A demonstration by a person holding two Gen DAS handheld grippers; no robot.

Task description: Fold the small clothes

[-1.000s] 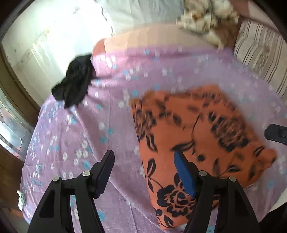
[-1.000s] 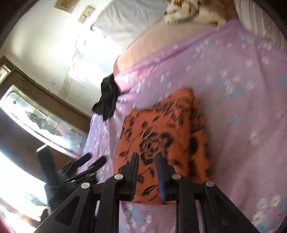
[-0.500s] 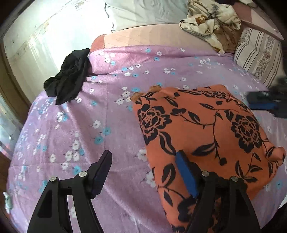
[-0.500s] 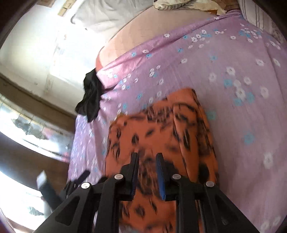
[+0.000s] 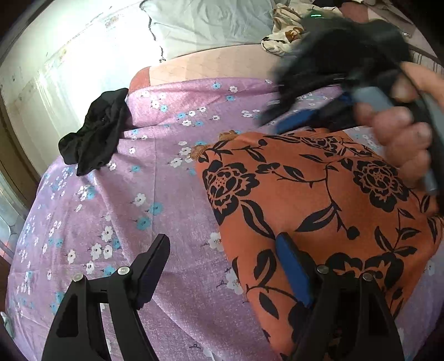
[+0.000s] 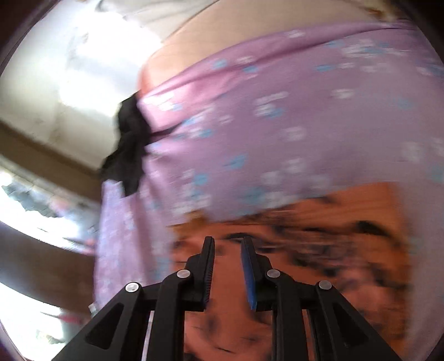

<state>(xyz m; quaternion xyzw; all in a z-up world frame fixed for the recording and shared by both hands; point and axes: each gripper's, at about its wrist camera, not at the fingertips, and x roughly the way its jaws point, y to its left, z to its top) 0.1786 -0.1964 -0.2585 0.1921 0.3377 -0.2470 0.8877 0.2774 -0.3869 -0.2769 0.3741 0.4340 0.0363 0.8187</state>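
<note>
A folded orange garment with a black flower print [image 5: 319, 211] lies on the purple flowered bedspread [image 5: 138, 194]. My left gripper [image 5: 222, 250] is open and empty, low over the garment's left edge, its right finger above the cloth. My right gripper [image 6: 227, 247] has its jaws a narrow gap apart with nothing between them, low over the orange garment [image 6: 305, 250], which is blurred in that view. In the left wrist view the right gripper [image 5: 280, 125] comes in from the upper right, held by a hand, near the garment's far edge. A crumpled black garment [image 5: 94, 138] lies at the bed's far left edge.
A white pillow [image 5: 211, 22] and a patterned cloth [image 5: 285, 36] lie at the head of the bed. A wall and a wooden frame stand to the left. The black garment also shows in the right wrist view [image 6: 130, 144].
The right gripper has swung over the orange garment toward its far edge and now fills the upper right of the left wrist view. The left gripper has barely moved and stays open.
</note>
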